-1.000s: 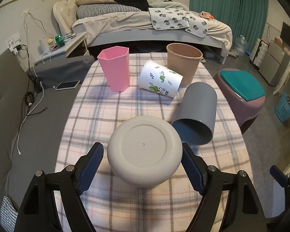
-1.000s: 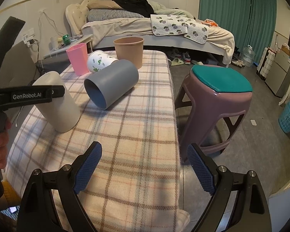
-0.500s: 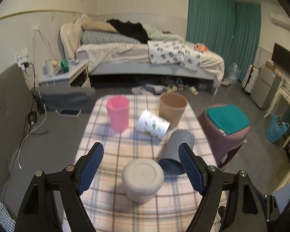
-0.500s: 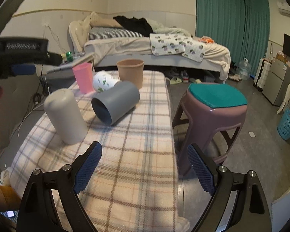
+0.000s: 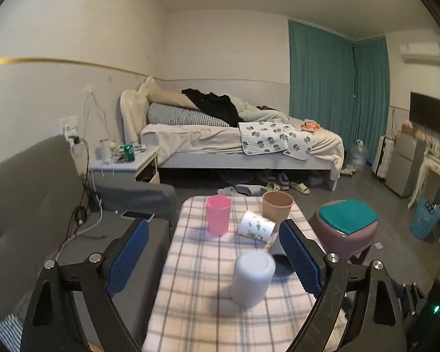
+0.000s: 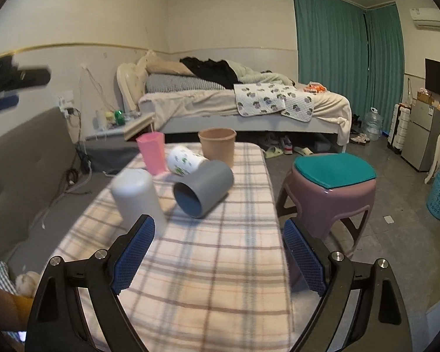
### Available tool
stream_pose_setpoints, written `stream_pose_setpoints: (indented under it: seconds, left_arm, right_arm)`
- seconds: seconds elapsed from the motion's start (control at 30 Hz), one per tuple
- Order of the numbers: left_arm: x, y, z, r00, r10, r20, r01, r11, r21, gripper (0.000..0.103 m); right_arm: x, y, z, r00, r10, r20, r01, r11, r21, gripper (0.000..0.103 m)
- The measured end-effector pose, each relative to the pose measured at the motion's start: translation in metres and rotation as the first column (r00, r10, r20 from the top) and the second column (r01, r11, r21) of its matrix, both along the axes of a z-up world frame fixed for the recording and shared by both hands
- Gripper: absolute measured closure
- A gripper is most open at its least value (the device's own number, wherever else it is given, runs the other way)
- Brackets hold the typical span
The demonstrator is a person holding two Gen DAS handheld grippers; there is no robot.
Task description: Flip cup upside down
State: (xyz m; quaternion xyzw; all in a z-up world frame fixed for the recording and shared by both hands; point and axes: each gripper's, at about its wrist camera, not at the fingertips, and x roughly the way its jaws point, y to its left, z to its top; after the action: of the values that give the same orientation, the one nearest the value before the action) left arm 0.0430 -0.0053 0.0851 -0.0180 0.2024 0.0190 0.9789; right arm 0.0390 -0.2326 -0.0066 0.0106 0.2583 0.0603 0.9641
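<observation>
Plaid worktop (image 5: pixel 208 267): white cup (image 5: pixel 252 278) upside down; L claw (image 5: pixel 214 264) & R claw (image 6: pixel 220 258) both apart, empty.

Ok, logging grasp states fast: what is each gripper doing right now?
Left gripper: open, holding nothing.
Right gripper: open, holding nothing.

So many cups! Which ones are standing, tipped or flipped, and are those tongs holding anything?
White cup: upside down.
Grey cup: on its side.
Leaf-print cup: on its side.
Pink cup: upright.
Tan cup: upright.
Left tongs: open, empty.
Right tongs: open, empty.
</observation>
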Motion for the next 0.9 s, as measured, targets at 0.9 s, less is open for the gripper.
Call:
stream_pose_setpoints:
  seconds: [0.9]
  left_arm:
    - [-0.048, 0.028, -0.103, 0.992, 0.122, -0.039, -0.122, 0.993, 0.007, 0.008]
  right_arm:
    - [-0.037, 0.038, -0.012, 0.993, 0.030, 0.114, -0.025, 0.999, -0.047, 0.000]
